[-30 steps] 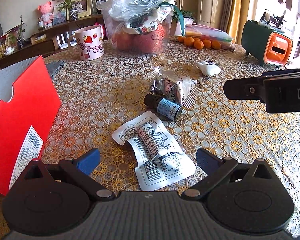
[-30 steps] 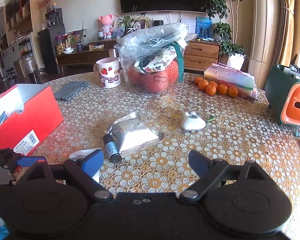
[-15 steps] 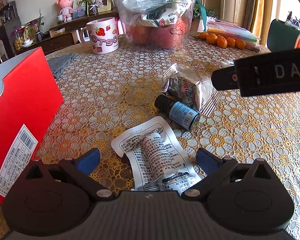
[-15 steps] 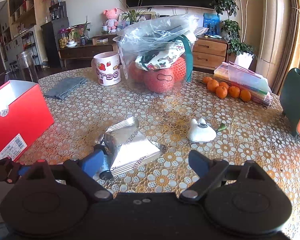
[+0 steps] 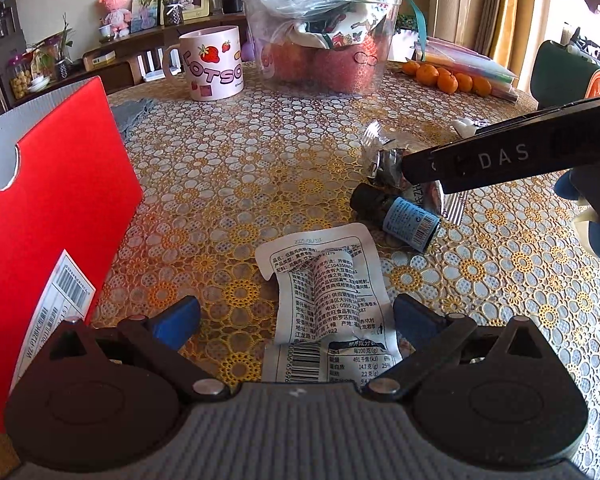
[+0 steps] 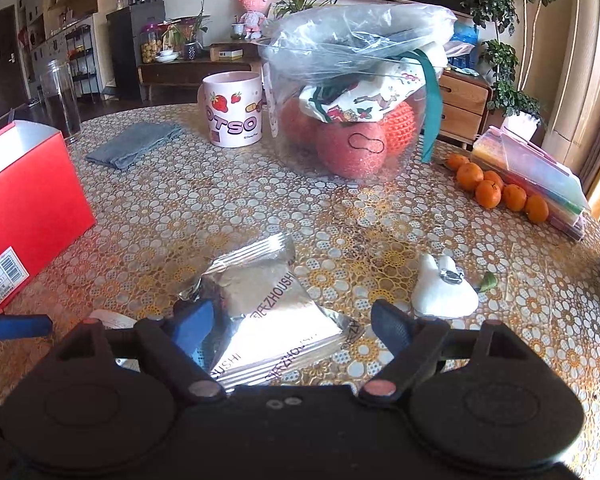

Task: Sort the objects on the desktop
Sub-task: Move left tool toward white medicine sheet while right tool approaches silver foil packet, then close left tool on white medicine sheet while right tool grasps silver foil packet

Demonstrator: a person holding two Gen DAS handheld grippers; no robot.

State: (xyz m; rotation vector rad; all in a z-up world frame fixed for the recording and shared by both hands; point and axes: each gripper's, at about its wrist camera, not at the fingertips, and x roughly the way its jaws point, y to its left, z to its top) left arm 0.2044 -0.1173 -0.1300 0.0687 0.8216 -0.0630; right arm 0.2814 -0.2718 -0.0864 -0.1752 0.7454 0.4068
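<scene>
- Bench (image 5: pixel 260 152): spread with a lace-patterned cloth and carried every item listed below; loose small goods lay in the near middle, household clutter at the far edge.
- Red box (image 5: pixel 60 216): stood open-topped at the left edge, well apart from the loose goods; judged the likely bin for sorted items, hence kept within the left hand's reach.
- Clear tub (image 5: pixel 324 52): stood at the far side, stuffed with a plastic bag and red balls; judged no part of the present step.
- Left tongs (image 5: pixel 296 312): held apart and tilted downward over the white sachet (image 5: pixel 324 292), with the fingers on either side of it and touching nothing; apparently lined up for a pick.
- Right tongs (image 6: pixel 294 322): were closing, yet not clamped; straddled the silver foil packet (image 6: pixel 268 304), with the pads not visibly pressing on it; spread wide, presumably to take the packet across its flat width.
- Silver foil packet: lay flat in mid-bench between the right fingers, with one edge over the small dark bottle (image 5: pixel 400 216).
- White sachet: lay printed side up, nearest the left camera, just beside the bottle.
- Small dark bottle: lay on its side between the two packets, not yet sorted.
- White trinket (image 6: pixel 444 288): sat just right of the right tongs, untouched; kind not discernible.
</scene>
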